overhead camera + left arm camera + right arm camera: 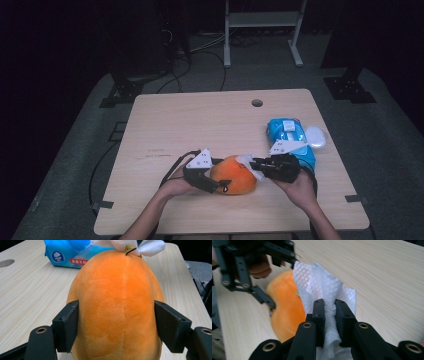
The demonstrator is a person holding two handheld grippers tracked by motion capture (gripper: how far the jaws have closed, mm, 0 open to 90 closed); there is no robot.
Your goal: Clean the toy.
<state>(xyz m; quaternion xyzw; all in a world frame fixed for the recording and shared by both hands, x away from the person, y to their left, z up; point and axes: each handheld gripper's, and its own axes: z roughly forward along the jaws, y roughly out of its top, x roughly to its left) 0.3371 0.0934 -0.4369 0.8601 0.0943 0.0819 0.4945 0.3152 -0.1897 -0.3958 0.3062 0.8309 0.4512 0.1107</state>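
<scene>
your left gripper [212, 182] clamps the orange plush [233, 175], low centre of frame; your right gripper [260, 165] pinches a tissue [248, 161] against it. pale wood table [200, 120], dark room.

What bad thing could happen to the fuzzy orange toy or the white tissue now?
The thin tissue is pinched between the right gripper jaws, so hard rubbing could tear it. The left gripper squeezes the round orange plush toy by its sides; it might slip out. The blue wipes pack lies close behind the right hand and could get bumped.
</scene>
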